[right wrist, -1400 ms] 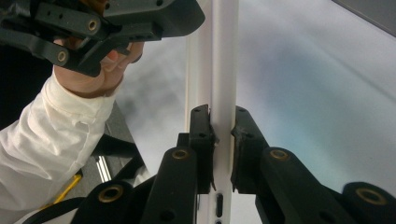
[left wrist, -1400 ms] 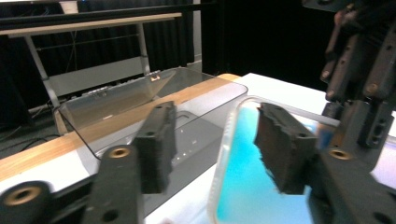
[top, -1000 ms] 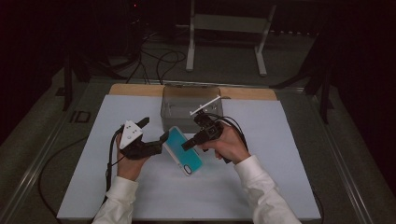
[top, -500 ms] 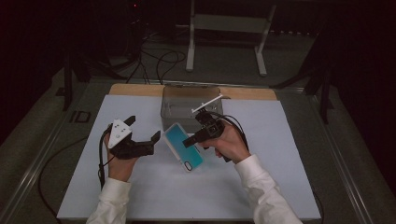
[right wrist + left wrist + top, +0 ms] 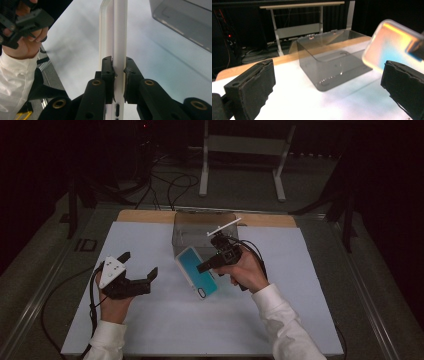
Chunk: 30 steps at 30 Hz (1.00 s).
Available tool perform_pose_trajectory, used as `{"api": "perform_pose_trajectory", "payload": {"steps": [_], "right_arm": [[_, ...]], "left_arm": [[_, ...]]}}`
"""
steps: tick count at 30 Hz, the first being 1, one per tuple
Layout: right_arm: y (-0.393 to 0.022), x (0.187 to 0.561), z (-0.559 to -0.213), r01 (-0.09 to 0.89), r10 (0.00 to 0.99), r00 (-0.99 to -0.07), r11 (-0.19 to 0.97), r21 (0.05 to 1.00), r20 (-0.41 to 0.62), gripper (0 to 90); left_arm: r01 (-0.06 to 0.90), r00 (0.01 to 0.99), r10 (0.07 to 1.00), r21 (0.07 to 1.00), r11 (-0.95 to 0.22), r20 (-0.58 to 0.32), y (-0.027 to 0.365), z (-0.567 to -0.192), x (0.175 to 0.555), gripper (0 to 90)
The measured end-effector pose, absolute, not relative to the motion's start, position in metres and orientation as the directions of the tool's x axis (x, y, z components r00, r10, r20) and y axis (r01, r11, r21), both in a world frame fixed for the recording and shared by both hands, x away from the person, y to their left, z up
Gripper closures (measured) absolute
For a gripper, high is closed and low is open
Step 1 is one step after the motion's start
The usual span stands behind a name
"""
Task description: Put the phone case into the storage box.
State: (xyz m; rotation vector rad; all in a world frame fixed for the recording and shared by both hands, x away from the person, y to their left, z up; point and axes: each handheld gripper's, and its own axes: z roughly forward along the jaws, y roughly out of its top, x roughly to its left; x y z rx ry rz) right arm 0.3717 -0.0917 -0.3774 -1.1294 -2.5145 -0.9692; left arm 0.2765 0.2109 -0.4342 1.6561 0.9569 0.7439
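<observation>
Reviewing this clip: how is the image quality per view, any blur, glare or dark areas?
High view: white table lit, surroundings very dark, slightly soft. Left gripper view: box fairly sharp, phone at right blurred and washed out, jaws wide apart. Right gripper view: jaws and phone edge crisp, table overexposed, left hand and box softer.

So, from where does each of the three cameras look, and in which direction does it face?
High view: fixed above the person's side, looking forward and down at the white table; both forearms, left gripper and right gripper show.
Left gripper view: rides the left gripper, facing the clear box; its open jaws show.
Right gripper view: rides the right gripper, looking along the teal phone; the left hand shows too.
All three share the phone and box.
</observation>
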Motion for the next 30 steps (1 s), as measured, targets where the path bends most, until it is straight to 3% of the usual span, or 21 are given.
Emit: {"api": "perform_pose_trajectory", "payload": {"steps": [30], "right_arm": [[-0.091, 0.378, -0.355, 0.731, 0.625, -0.665, 0.432, 0.528, 0.409, 81.6]], "left_arm": [[0.269, 0.422, 0.906, 0.95, -0.158, 0.031, 0.249, -0.486, 0.235, 0.2]]}}
